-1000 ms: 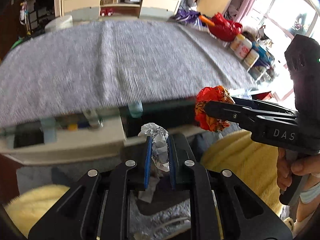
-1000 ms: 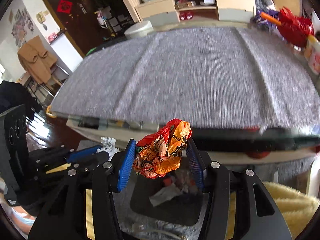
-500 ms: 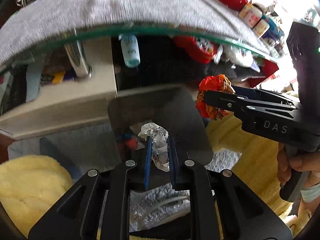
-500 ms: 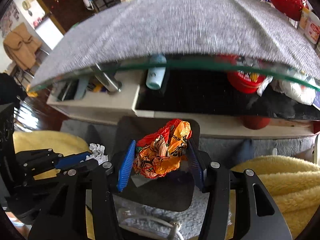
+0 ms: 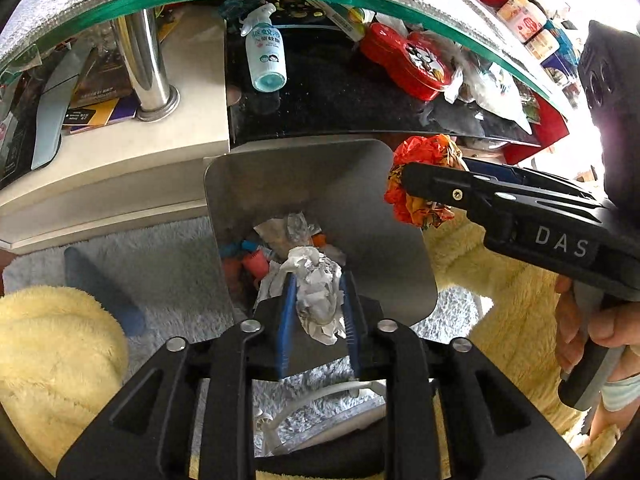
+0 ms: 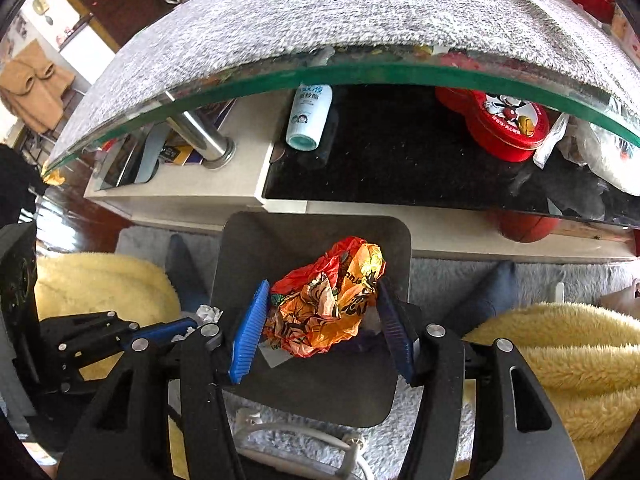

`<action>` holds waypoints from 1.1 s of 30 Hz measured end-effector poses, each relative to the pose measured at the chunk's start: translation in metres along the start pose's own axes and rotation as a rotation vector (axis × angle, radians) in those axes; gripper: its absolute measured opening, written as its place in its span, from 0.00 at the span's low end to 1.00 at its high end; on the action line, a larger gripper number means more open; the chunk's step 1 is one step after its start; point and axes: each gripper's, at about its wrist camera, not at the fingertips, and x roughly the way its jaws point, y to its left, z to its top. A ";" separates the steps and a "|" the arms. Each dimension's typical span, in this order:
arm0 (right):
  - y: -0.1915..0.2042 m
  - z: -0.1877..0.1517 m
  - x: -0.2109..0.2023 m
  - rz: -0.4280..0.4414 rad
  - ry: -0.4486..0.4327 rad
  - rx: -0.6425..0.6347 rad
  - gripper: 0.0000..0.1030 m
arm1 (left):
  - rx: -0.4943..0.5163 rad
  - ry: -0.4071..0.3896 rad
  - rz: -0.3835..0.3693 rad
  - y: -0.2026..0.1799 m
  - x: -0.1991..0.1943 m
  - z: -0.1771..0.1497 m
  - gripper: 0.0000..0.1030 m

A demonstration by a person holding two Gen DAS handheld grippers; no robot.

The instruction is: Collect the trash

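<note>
My left gripper [image 5: 318, 300] is shut on a crumpled white paper wad [image 5: 316, 292] and holds it over the open metal trash bin [image 5: 360, 176], which has several scraps inside. My right gripper [image 6: 324, 312] is shut on a crumpled orange wrapper [image 6: 328, 300] above the same bin [image 6: 240, 248]. In the left wrist view the right gripper [image 5: 404, 184] with the wrapper [image 5: 420, 152] hangs at the bin's right rim. In the right wrist view the left gripper [image 6: 192, 322] sits at the bin's left side with the wad [image 6: 208, 314] showing.
A glass-topped table with a grey cloth [image 6: 360, 12] overhangs a lower shelf holding a spray bottle [image 5: 264, 56], a red tin [image 6: 504, 124] and bags. Yellow fluffy cushions [image 5: 52, 360] flank the bin on a grey rug [image 5: 160, 264]. A white cable [image 6: 300, 432] lies near me.
Both grippers have dropped from table-top height to below the glass edge, and now hang over the bin. Each still holds its piece of trash.
</note>
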 end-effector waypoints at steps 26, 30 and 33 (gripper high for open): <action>-0.013 0.010 -0.057 -0.027 -0.141 0.038 0.97 | -0.045 -0.164 0.040 0.011 -0.070 0.015 0.84; -0.009 0.010 -0.103 -0.046 -0.261 0.028 0.97 | -0.040 -0.306 0.095 0.009 -0.120 0.015 0.92; -0.002 0.007 -0.150 -0.121 -0.414 -0.006 0.97 | -0.037 -0.423 0.158 0.006 -0.157 0.014 0.92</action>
